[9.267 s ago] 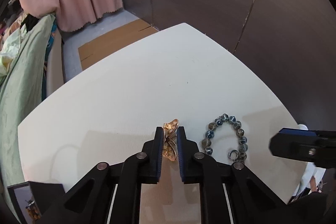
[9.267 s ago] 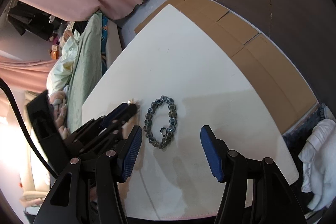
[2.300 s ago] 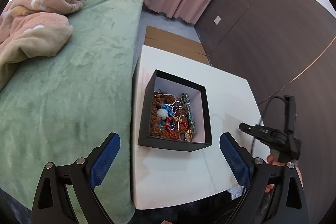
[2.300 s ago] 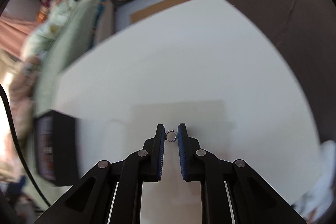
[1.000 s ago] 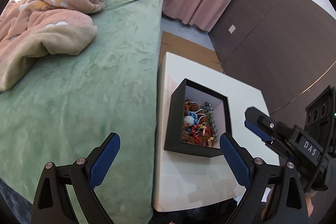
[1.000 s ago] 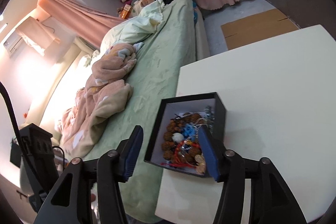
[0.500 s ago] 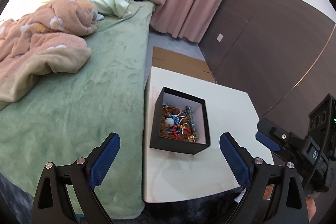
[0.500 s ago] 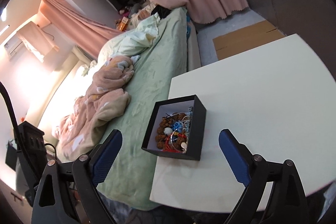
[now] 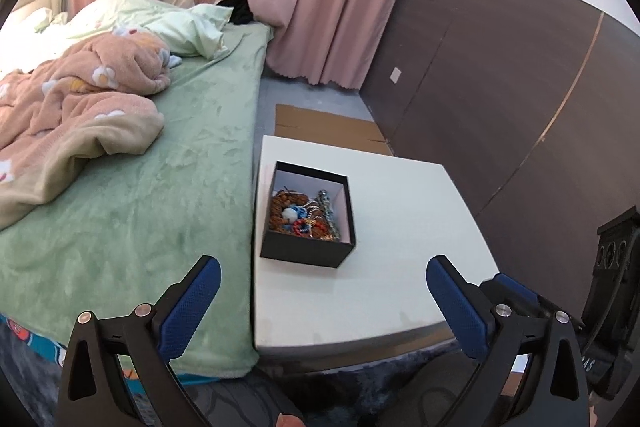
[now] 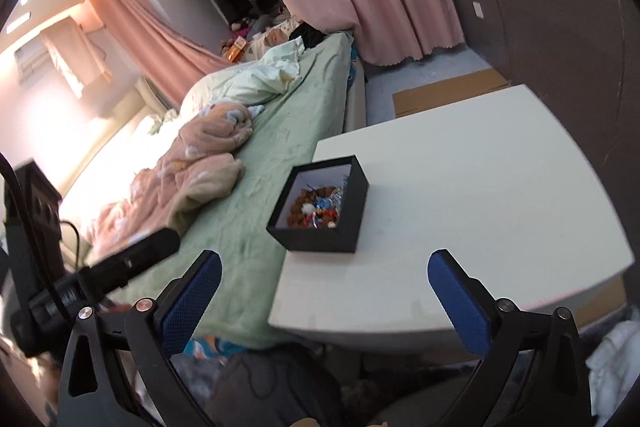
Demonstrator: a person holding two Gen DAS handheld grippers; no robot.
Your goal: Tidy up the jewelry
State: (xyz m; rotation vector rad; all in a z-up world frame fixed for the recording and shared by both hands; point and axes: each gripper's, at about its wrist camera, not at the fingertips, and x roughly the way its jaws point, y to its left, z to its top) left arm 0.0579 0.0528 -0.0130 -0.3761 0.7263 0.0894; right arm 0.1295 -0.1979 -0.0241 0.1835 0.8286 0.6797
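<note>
The box (image 9: 307, 219) sits near the counter's (image 9: 384, 283) left edge, the one beside the bed (image 9: 168, 163), with the jewelry (image 9: 306, 215) heaped inside in a tangle of beads and chain. We see nothing loose on the counter around it, so we judge the sorting nearly or fully done. Our left claw (image 9: 320, 291) is spread wide and holds nothing; our right claw (image 10: 324, 291) is likewise wide apart and empty. Both hang off the counter's near edge, well apart from the box. To finish well, we check the bare counter for stray pieces and keep our claws clear of the box walls, since it stands close to the edge.
</note>
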